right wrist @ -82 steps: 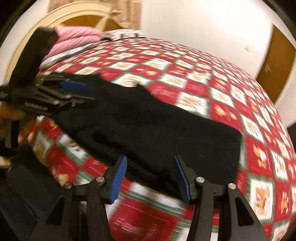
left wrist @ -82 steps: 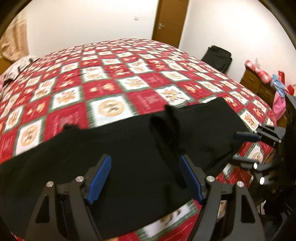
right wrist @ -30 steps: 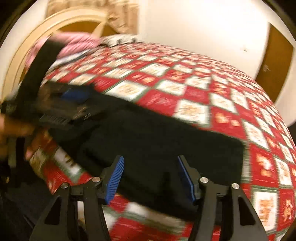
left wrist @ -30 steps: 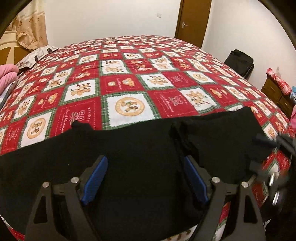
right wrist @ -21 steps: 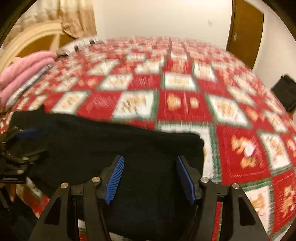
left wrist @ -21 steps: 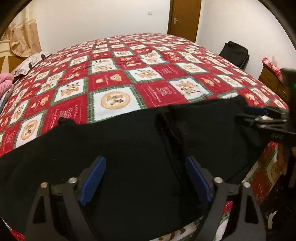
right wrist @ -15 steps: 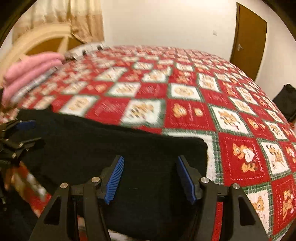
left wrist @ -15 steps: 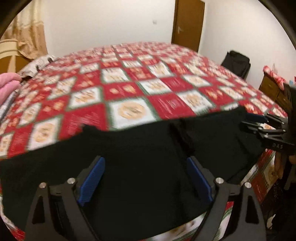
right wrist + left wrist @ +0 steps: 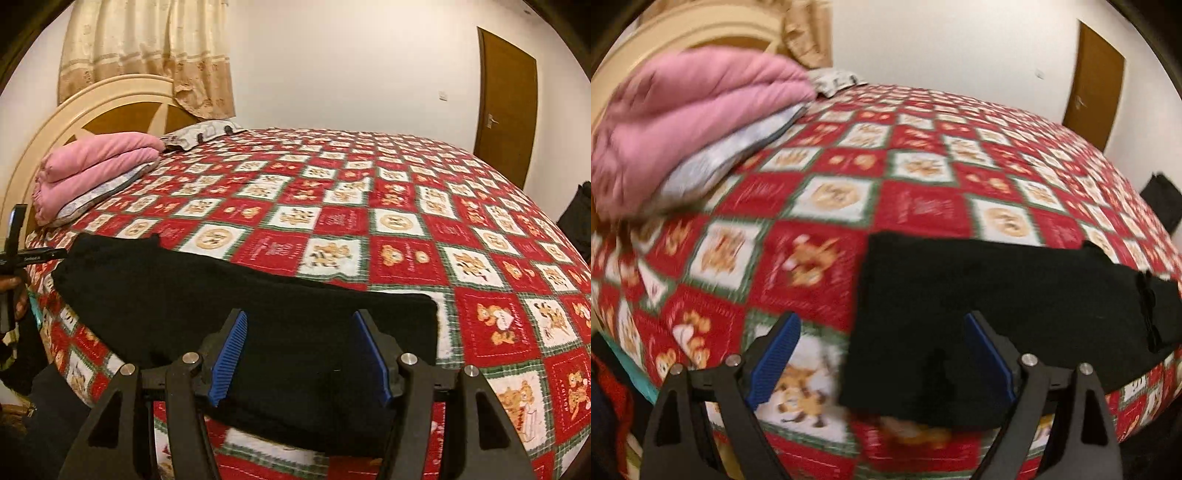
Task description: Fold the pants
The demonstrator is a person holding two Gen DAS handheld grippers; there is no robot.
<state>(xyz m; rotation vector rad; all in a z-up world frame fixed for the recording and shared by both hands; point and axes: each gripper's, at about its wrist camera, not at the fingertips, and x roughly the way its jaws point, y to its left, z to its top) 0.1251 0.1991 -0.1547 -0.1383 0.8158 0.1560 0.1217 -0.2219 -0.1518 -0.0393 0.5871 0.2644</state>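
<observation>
Black pants (image 9: 997,288) lie stretched along the near edge of a bed with a red, white and green teddy-bear quilt (image 9: 923,166). My left gripper (image 9: 882,354) stands wide open above the left end of the pants: one blue pad (image 9: 775,362) is over the quilt, the other over the black cloth. In the right wrist view the pants (image 9: 221,295) reach from the left bed edge to a squared end at the right. My right gripper (image 9: 299,354) is open over that right end, with nothing pinched. The left gripper (image 9: 22,254) shows at the far left, in a hand.
A folded pink blanket (image 9: 92,166) on a grey pillow lies by the cream headboard (image 9: 92,103) at the left. A brown door (image 9: 506,99) is at the back right, and a black bag (image 9: 576,214) sits on the floor beyond the bed.
The left gripper has swept left along the pants to their left end; the pink blanket came into its view and the right gripper left it. The right gripper shifted only slightly.
</observation>
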